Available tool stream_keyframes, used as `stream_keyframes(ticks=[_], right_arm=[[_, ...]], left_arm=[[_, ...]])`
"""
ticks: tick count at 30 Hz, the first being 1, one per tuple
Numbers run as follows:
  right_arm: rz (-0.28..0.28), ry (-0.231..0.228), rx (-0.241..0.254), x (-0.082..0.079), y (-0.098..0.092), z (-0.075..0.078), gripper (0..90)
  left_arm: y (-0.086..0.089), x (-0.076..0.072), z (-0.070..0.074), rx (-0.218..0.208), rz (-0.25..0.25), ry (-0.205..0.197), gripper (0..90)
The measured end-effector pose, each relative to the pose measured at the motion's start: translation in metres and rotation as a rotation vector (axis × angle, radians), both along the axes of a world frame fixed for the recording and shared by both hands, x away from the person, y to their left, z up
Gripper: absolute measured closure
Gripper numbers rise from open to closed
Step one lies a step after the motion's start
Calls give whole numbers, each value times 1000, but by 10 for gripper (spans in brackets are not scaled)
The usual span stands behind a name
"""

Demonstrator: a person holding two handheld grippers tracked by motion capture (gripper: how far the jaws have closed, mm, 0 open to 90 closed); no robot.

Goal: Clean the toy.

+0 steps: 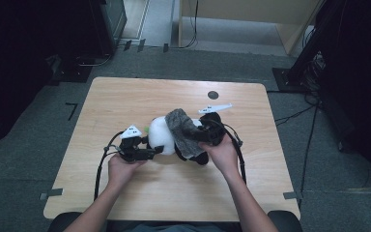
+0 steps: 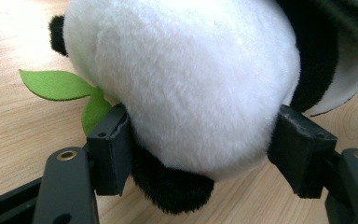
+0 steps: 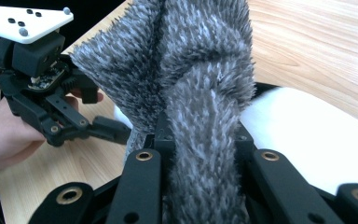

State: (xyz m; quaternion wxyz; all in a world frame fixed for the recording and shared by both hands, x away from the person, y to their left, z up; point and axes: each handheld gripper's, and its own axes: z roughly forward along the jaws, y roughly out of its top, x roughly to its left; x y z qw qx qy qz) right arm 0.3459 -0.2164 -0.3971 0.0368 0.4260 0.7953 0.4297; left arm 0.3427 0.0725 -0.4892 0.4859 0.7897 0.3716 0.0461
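Grey carpet and dark equipment ring a pale wooden worktop (image 1: 125, 96), and near its middle lies a plush panda (image 1: 163, 135) on its side. Its white body is round and fluffy, with black limbs underneath and a green felt leaf (image 2: 58, 85) sticking out at one side, flat against the wood.

Draped over the panda's upper part is a shaggy grey cloth (image 1: 181, 128). In the right gripper view the cloth rises in a thick fold straight out of the right gripper (image 3: 198, 140), whose fingers are pressed together on it, pinching the fold so that the fabric bunches above them. In the high view the right gripper (image 1: 211, 133) sits just beside the panda's far end, with its white marker plate (image 1: 215, 108) tilted above it.

The left gripper (image 2: 200, 144) has its fingers (image 2: 112, 149) on either side of the panda's white body, their pads pressed into the fur and gripping the toy. The person's left hand (image 1: 121, 166) holds that gripper at the panda's near-left side, and its black cable (image 1: 99, 169) loops back toward the worktop's front edge. A small dark round mark (image 1: 213, 94) sits on the wood beyond the toy.
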Motion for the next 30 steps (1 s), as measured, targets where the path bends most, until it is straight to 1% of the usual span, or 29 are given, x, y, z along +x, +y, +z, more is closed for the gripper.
stream_keyframes(ticks=[4, 8, 11, 13, 17, 20, 22, 24, 26, 27, 30], right_arm=[[-26, -5, 0, -4, -18, 3, 732], [-64, 2, 0, -6, -38, 5, 733], [-88, 4, -2, -9, -50, 3, 734], [-107, 13, -8, -10, -58, 3, 734], [-132, 21, -16, -10, -69, -1, 735], [-142, 29, -11, -10, -73, -4, 736], [-141, 31, -5, -10, -74, -3, 739], [-138, 34, 8, -11, -73, 0, 742], [-125, 31, 45, -11, -72, 4, 745], [-119, 31, 55, -12, -70, 7, 745], [-95, 10, 60, -12, -61, 14, 745]], left_arm=[[0, 0, 0, 0, 1, -4, 300], [0, 0, 0, -1, 2, -4, 305], [0, 0, 0, 1, -1, -2, 305], [0, 0, 0, 2, -1, -2, 305], [0, 0, 0, -1, 1, 0, 305], [0, 0, 0, 0, 0, 0, 305], [0, 0, 0, -2, 2, 1, 305], [0, 0, 0, -4, 3, 2, 305], [0, 0, 0, -4, 5, 4, 305], [0, 0, 0, -1, 4, 4, 305], [0, 0, 1, 0, 6, 2, 306]])
